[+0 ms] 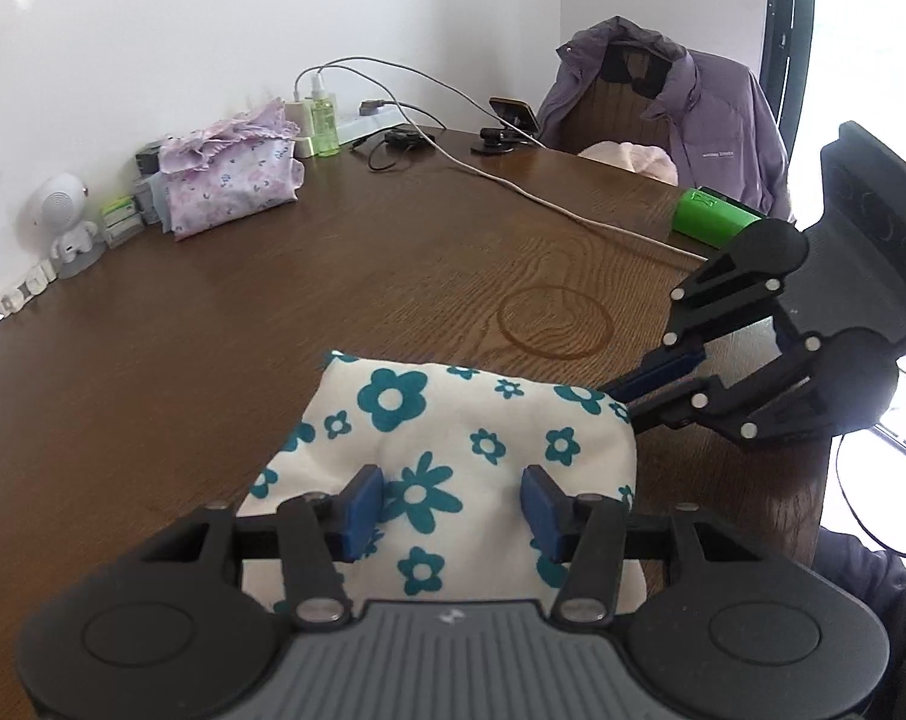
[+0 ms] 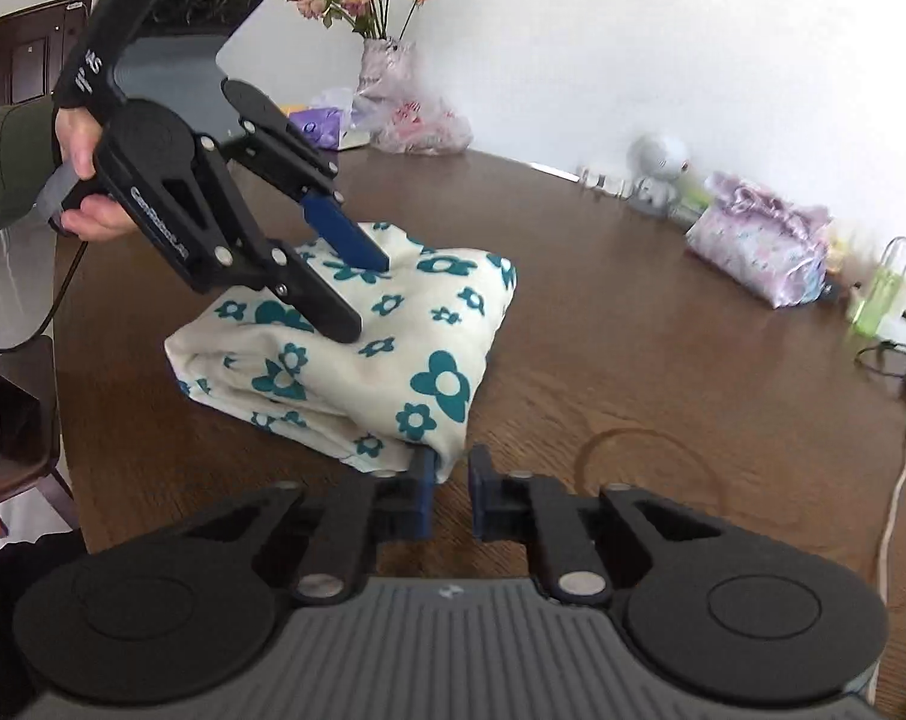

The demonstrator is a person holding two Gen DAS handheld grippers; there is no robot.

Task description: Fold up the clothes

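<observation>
My right tool [image 2: 451, 495] has its pads nearly pressed together beside the near corner of the folded floral cloth [image 2: 357, 354]; I cannot tell whether any fabric is caught. My left tool [image 1: 453, 501] hangs spread over the bundle, holding nothing. The cloth lies on the counter [image 1: 333, 264] near its edge. I judge it best to press and square the fold gently, without dragging it.

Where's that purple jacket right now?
In the left wrist view, the purple jacket hangs over a chair at the table's far right, behind the phone stand.
</observation>
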